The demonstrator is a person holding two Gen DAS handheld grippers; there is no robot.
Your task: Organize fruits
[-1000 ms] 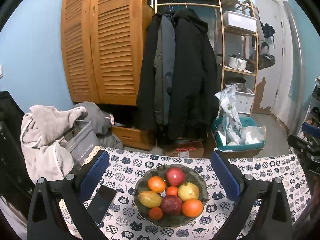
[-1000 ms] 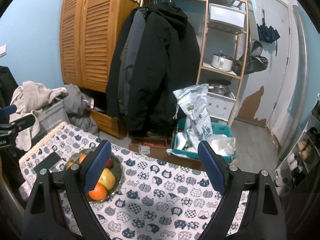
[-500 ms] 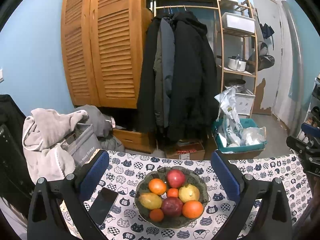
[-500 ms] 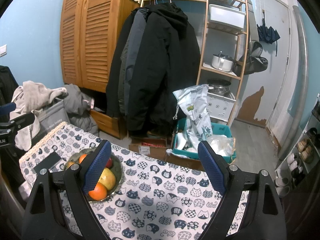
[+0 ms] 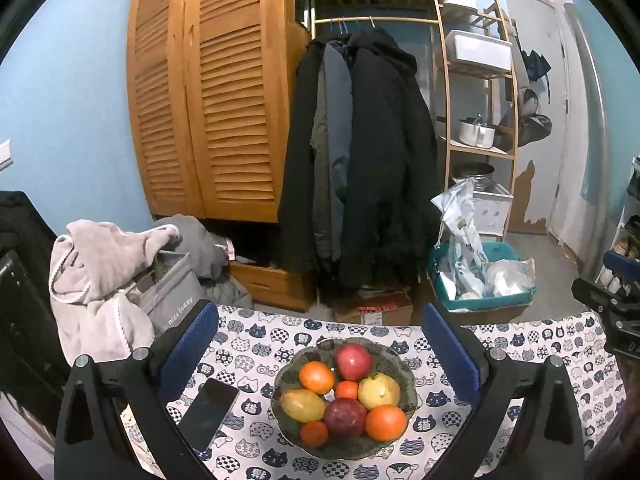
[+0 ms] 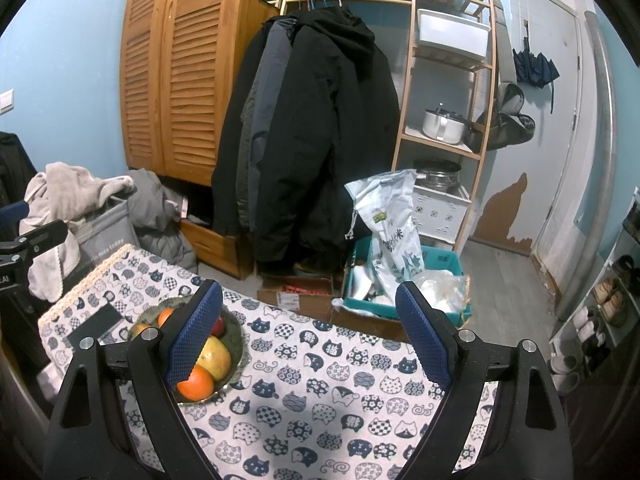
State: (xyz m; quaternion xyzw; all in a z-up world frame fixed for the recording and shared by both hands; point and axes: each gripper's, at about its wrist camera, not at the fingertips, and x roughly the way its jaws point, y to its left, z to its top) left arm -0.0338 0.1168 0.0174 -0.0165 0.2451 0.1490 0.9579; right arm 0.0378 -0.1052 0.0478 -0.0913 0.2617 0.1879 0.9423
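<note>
While both jaws gape empty, fruit bowl (image 5: 408, 394) mid-table, phone (image 5: 209, 414) beside, left gripper (image 5: 320, 344) above.

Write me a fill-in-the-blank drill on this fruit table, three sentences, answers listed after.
1. All the fruit sits in one green ____ on the cat-print tablecloth.
2. The flat black thing lying left of the bowl in the left wrist view is a ____.
3. The left gripper has its blue fingers spread wide and holds ____.

Missing words: bowl; phone; nothing

Blue-padded black tongs (image 5: 320, 344), a cat-print tablecloth (image 5: 520, 344), and a seemingly dark green bowl (image 5: 406, 372).
</note>
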